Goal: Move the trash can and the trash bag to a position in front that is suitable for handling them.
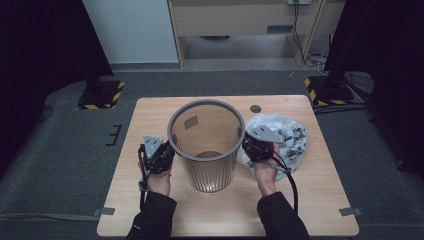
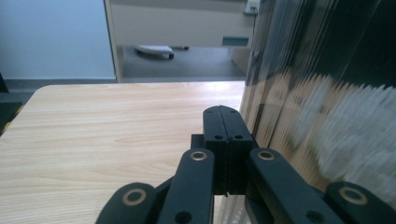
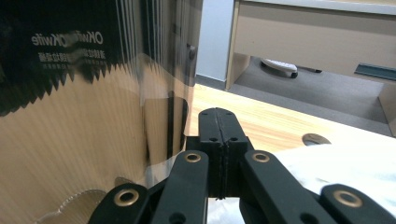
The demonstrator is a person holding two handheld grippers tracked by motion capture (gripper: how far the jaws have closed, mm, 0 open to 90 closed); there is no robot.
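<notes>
Probably a lab: hazard-taped stand bases (image 1: 100, 95), black curtains (image 1: 40, 45).

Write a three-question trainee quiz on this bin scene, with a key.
1. True or false: the ribbed bin lies on its side.
2. What lies right of the bin? A) a plastic bag B) a book C) a cup
3. Fill in: the jaws of the left hand-held gripper and the right hand-held gripper are both ____.

Key: 1 false, it stands upright on the table; 2 A; 3 shut.
</notes>
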